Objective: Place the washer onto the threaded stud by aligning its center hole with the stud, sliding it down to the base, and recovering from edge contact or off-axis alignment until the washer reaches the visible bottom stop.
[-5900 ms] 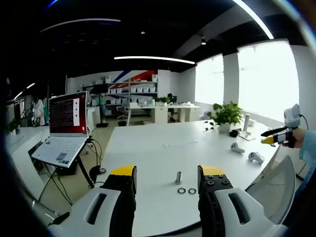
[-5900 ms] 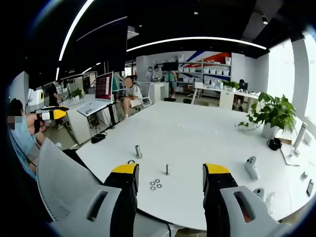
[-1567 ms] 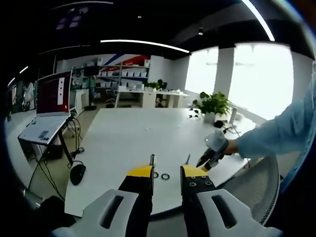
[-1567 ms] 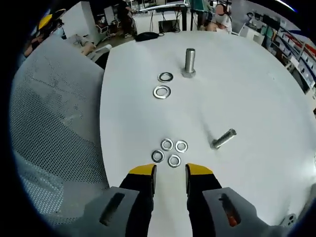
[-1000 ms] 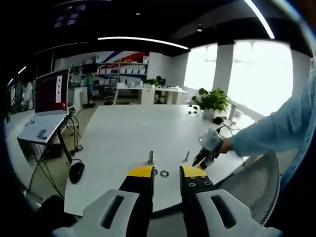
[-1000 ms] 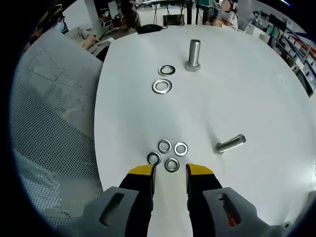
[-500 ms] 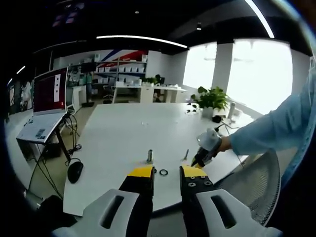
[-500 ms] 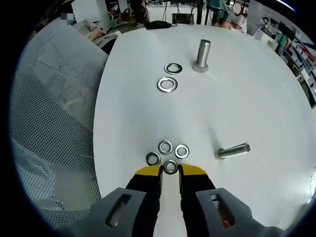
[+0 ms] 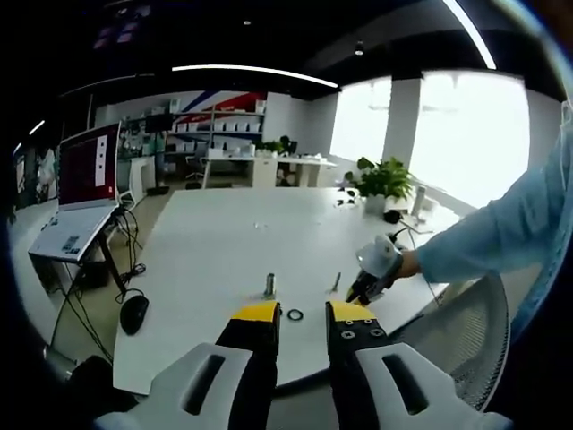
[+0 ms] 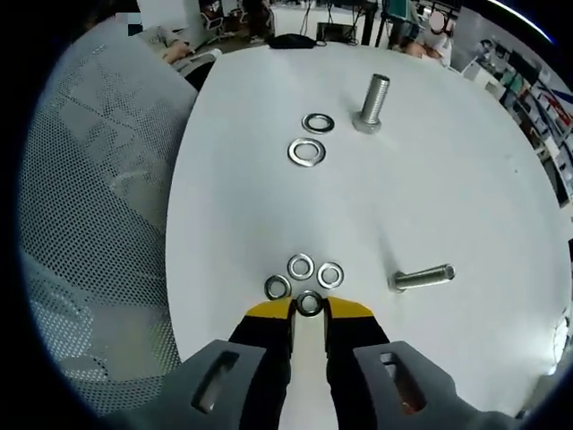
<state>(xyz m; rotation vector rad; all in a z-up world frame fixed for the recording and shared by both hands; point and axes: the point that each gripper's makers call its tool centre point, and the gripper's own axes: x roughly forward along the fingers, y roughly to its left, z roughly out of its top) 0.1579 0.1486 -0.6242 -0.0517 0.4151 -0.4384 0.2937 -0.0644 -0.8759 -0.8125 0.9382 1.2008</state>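
In the right gripper view my right gripper (image 10: 309, 310) is low over the white table (image 10: 430, 179). Its jaws are shut on a small washer (image 10: 310, 303) at the near edge of a cluster of three more small washers (image 10: 300, 265). A small threaded stud (image 10: 421, 277) lies on its side to the right. Farther off, a large bolt (image 10: 373, 103) stands upright with two large washers (image 10: 306, 152) beside it. In the left gripper view my left gripper (image 9: 303, 313) hangs back from the table edge, jaws narrowly open and holding nothing. The right gripper (image 9: 367, 287) shows there, held by a hand in a blue sleeve.
A grey mesh chair back (image 10: 89, 224) is close on the left of the table edge. In the left gripper view an open laptop (image 9: 81, 206) sits on a stand at left, a mouse (image 9: 132, 313) lies below it, and a potted plant (image 9: 383, 179) stands at the table's far side.
My right gripper has come down to the small washer cluster and narrowed its jaws around the nearest washer. The small stud, upright 5.9 s ago, now lies on its side. The left gripper barely moved.
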